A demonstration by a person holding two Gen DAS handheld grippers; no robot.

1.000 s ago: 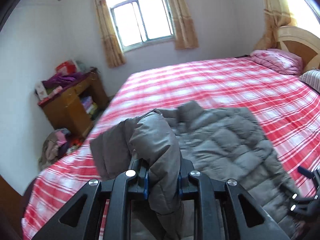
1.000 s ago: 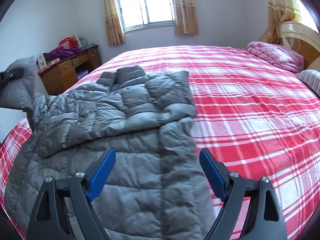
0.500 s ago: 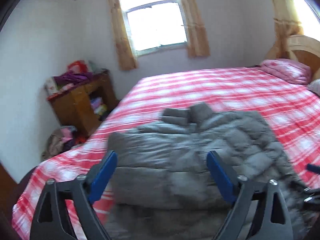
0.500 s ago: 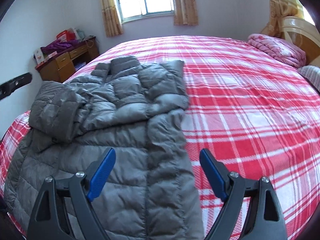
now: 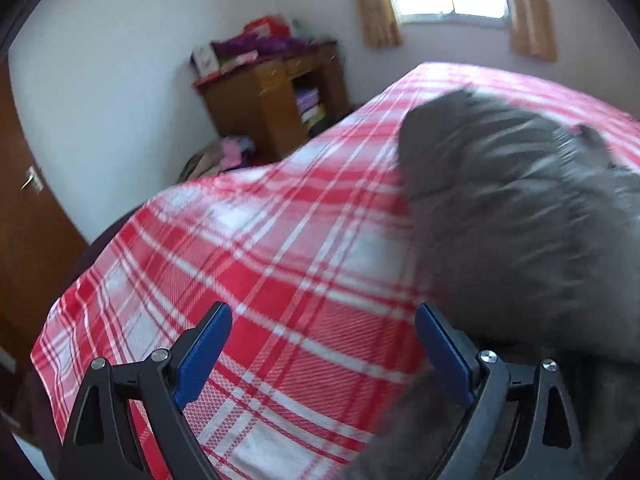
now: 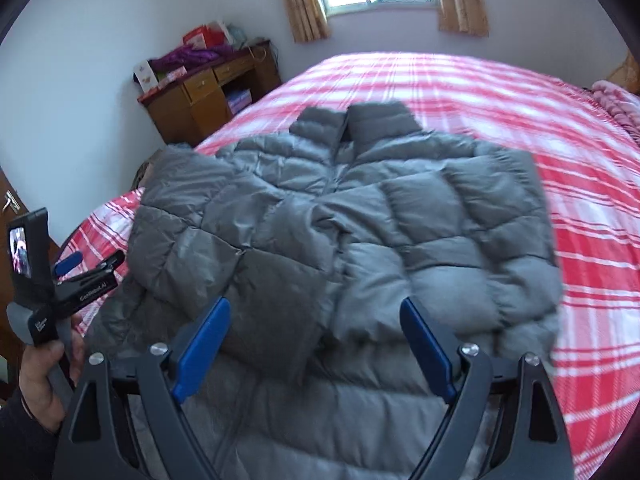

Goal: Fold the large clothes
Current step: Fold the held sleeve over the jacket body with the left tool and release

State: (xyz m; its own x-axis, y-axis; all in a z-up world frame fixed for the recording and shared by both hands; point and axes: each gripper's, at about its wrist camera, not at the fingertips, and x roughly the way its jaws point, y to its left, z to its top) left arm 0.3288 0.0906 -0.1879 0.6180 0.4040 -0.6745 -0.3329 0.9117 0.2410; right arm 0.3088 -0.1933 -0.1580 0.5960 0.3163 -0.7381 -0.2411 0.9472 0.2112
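A grey puffer jacket [image 6: 340,248] lies on the red plaid bed [image 6: 592,216], collar toward the window, with both sleeves folded in across its front. My right gripper [image 6: 316,344] is open and empty, low over the jacket's lower half. My left gripper [image 5: 322,354] is open and empty over bare bedspread [image 5: 248,272] at the jacket's left edge; the jacket [image 5: 532,216] is blurred at the right of that view. The left gripper also shows in the right wrist view [image 6: 86,266], held in a hand at the bed's left side.
A wooden desk [image 6: 208,96] piled with clothes and boxes stands against the wall left of the bed. A heap of clothes [image 5: 216,160] lies on the floor by it. A brown door [image 5: 24,208] is at far left. A pink quilt [image 6: 616,104] lies at the headboard end.
My left gripper let go of the left sleeve, which now lies folded across the jacket. It then swung left and down over the bedspread. My right gripper stayed open and tilted down.
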